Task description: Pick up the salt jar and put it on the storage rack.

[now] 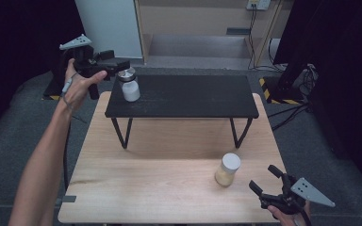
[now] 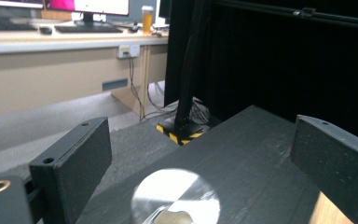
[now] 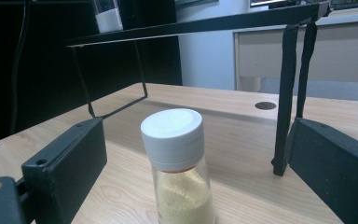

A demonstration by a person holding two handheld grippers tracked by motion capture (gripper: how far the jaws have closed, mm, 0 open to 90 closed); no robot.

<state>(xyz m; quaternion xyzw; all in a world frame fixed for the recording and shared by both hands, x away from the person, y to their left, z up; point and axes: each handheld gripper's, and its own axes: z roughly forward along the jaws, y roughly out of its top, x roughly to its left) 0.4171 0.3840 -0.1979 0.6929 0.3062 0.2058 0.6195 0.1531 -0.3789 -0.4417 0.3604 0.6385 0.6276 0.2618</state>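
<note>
Right gripper view: white-capped jar [image 3: 179,163], yellow powder

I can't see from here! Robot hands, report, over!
Left gripper open over silver-lidded jar on black shelf. Right gripper open beside white-lidded jar. Nothing between them.

Two small jars, one on the shelf and one on the table.

The jar with white powder [image 1: 130,86] stands upright at the left end of the black shelf [image 1: 193,96]; its silver lid [image 2: 175,196] looks blurred. The jar with yellow powder [image 1: 227,169] has a white cap [image 3: 172,132] and stands upright on the wooden table [image 1: 141,183], toward its right front.
</note>
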